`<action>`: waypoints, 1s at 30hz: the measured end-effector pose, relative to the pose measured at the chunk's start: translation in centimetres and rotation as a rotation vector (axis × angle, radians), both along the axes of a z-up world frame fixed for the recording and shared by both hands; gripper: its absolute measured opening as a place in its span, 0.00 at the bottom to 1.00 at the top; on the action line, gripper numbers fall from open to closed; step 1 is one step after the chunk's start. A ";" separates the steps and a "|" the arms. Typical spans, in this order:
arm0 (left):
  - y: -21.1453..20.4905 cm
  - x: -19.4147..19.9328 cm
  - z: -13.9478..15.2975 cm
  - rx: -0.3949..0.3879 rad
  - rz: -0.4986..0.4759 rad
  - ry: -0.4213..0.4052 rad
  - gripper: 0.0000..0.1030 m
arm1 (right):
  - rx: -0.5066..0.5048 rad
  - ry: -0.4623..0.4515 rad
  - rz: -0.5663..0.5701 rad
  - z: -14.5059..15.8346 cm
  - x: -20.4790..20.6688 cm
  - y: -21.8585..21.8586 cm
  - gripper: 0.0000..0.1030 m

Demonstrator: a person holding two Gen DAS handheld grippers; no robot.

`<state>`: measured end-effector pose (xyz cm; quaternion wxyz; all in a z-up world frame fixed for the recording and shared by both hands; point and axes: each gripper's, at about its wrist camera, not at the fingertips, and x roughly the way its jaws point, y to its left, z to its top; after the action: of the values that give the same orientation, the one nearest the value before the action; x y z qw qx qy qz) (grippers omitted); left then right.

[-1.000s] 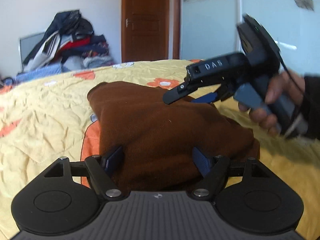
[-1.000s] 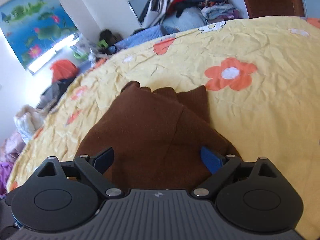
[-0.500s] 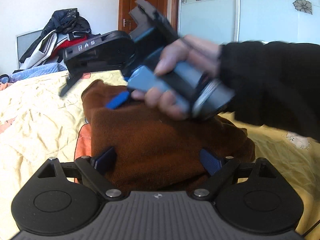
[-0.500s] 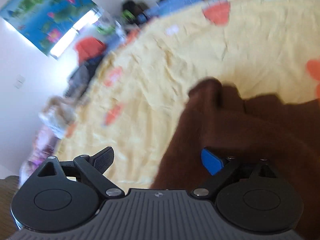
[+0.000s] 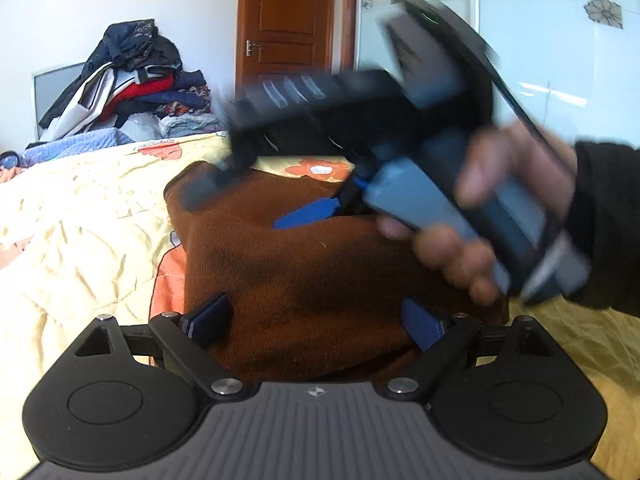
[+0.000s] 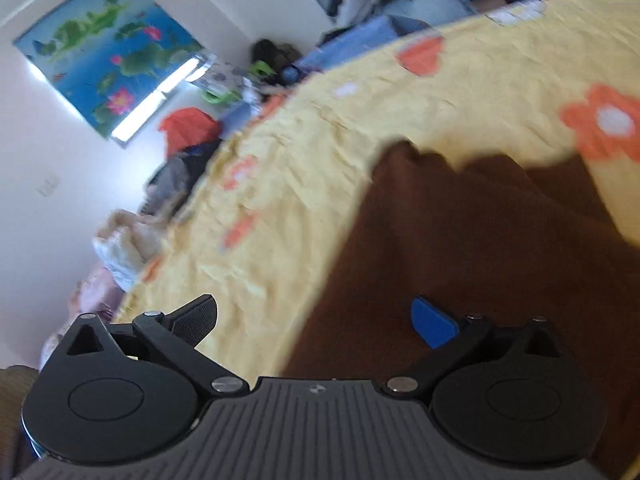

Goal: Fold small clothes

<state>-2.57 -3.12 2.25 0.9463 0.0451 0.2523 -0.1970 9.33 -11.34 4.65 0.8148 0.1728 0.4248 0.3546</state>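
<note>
Brown garment (image 5: 320, 280) lies bunched on yellow flowered bedspread (image 5: 80, 240), filling 6 o'clock of left wrist view; left gripper (image 5: 316, 320) poised low over its near edge, jaws wide, nothing pinched, likely waiting for partner; right gripper (image 6: 316, 320) at 2 o'clock, blurred, jaws wide, having just narrowed slightly, empty, straddling garment's left border, probably hunting next fold edge.
</note>
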 end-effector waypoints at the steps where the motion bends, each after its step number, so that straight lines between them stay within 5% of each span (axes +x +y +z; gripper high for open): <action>1: -0.1 -0.1 0.0 0.010 0.002 -0.005 0.91 | 0.002 -0.059 0.001 -0.5 -0.7 -0.9 0.82; 3: 0.1 -0.7 0.3 0.023 0.040 -0.032 0.91 | 0.005 -0.054 -0.057 0.1 -1.6 -2.8 0.78; 5: 1.1 -1.9 0.5 0.017 0.111 -0.035 0.91 | 0.048 -0.014 -0.132 1.9 -3.2 -4.9 0.93; 8: 3.9 -3.4 0.4 -0.067 0.209 0.042 0.91 | 0.030 -0.130 -0.196 4.1 -8.5 -7.9 1.00; 13: 5.5 -4.8 0.3 -0.118 0.309 0.155 0.91 | -0.240 -0.185 -0.300 1.5 -15.6 -9.8 1.00; 15: 4.7 -5.0 0.2 -0.100 0.290 0.162 0.91 | -0.352 -0.154 -0.354 -0.7 -16.9 -9.5 1.00; 20: 2.8 -4.1 -0.9 -0.013 0.343 0.170 0.95 | -0.605 -0.305 -0.395 -2.9 -19.2 -4.9 1.00; 24: 1.7 -4.1 -1.1 0.060 0.350 0.177 1.00 | -0.592 -0.310 -0.422 -3.0 -19.3 -3.8 1.00; 30: 2.0 -4.0 -1.2 0.059 0.351 0.173 1.00 | -0.591 -0.314 -0.429 -2.8 -19.6 -3.6 1.00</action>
<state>-6.58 -1.17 1.02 0.9391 0.0112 0.3424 -0.0249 -10.27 -14.92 1.88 0.9401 -0.0406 0.3331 0.0607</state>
